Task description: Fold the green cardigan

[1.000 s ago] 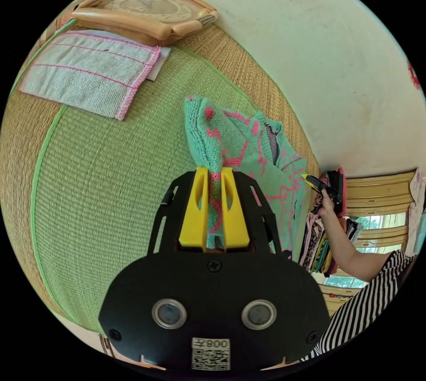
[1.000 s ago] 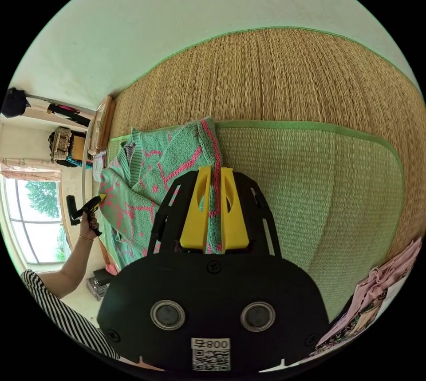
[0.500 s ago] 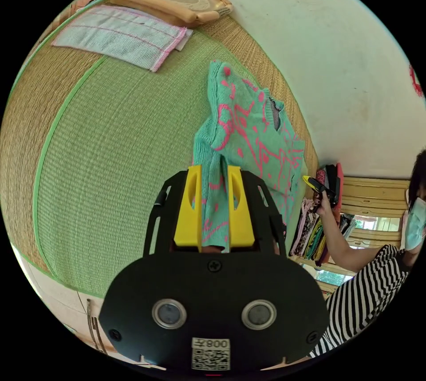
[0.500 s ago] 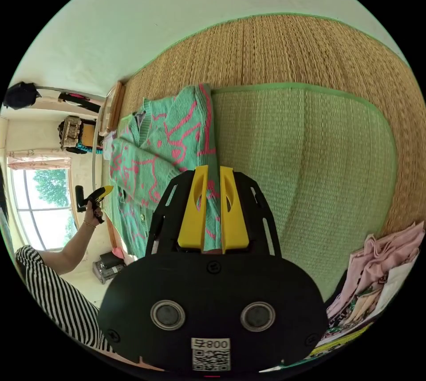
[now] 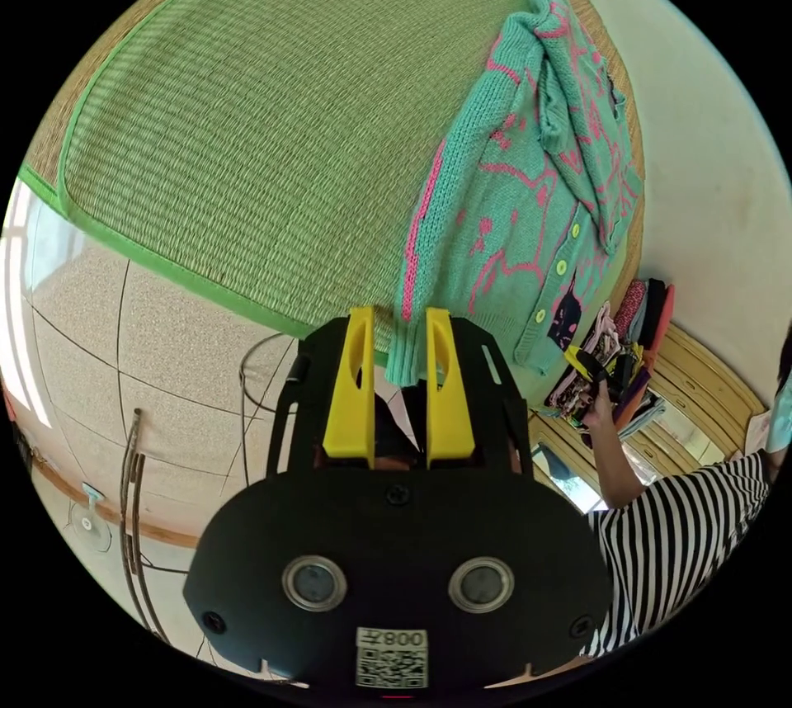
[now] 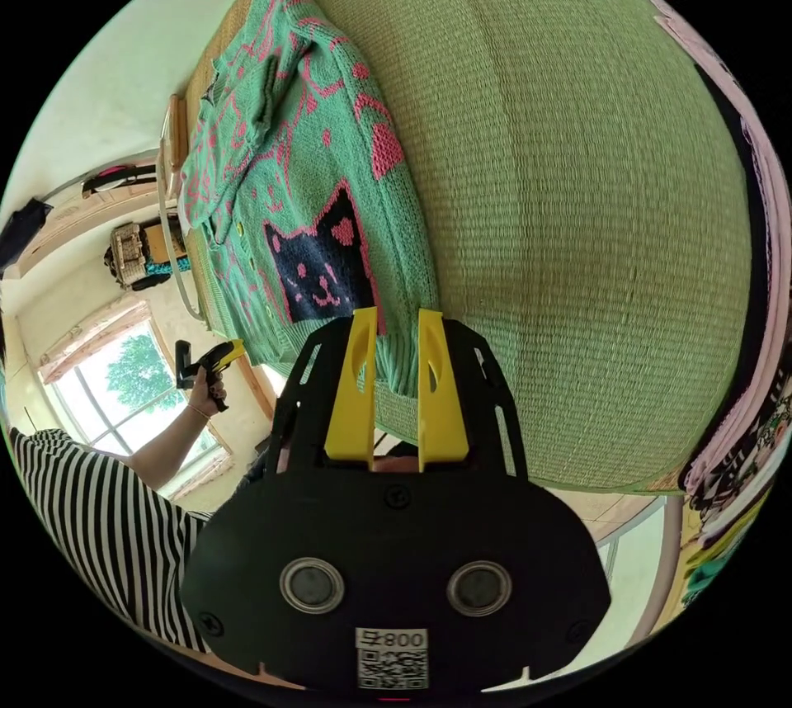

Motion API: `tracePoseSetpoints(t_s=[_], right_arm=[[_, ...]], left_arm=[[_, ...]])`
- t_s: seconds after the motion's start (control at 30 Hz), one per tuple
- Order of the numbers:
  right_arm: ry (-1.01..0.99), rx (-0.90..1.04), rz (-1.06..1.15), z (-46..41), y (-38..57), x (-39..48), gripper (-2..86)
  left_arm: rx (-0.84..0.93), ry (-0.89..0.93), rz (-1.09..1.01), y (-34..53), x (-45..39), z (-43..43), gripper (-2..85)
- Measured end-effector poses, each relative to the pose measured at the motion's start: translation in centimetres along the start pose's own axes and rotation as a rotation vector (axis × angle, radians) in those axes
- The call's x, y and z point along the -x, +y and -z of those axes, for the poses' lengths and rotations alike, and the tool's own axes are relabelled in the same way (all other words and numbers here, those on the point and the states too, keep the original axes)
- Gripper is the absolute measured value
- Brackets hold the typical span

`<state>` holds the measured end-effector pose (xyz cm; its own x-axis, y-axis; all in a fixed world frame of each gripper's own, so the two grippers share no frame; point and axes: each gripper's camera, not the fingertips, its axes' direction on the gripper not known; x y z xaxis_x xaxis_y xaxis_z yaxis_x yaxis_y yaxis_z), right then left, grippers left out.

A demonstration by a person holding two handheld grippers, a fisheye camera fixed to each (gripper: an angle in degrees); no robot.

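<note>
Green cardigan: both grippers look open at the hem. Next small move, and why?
Probably draw both grippers back. The left gripper and right gripper stand open at the hem of the green cardigan, which lies spread on the mat, hem at its near edge.

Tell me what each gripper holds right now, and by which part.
Nothing. Both the left gripper and right gripper have their jaws apart at the hem of the green cardigan, which lies on the mat.

Home bedroom: mat-covered bed point(image 5: 247, 97), window point(image 6: 124, 386)
</note>
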<state>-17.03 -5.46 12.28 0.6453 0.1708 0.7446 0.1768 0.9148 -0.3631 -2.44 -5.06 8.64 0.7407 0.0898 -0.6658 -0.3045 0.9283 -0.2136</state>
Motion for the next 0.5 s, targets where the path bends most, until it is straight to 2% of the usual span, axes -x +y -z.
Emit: tracePoseSetpoints(t_s=[0.1,0.23,0.37,0.5], right_arm=[[0.081,0.004,0.001,0.5,1.4,-0.7,8.0],[0.012,0.013,-0.050,-0.2,2.8,-2.3,8.4],[0.027,0.055,-0.054,-2.0,2.9,-2.3,8.1],[0.023,0.030,-0.102,-2.2,3.4,-3.5,5.5]], left_arm=[[0.017,-0.031,-0.014,0.7,-0.1,0.1,9.9],[0.053,0.044,0.002,1.5,0.0,-1.4,9.7],[0.064,-0.016,-0.003,1.8,-0.4,-2.1,7.8],[0.064,0.011,0.042,2.1,0.4,-2.0,5.5]])
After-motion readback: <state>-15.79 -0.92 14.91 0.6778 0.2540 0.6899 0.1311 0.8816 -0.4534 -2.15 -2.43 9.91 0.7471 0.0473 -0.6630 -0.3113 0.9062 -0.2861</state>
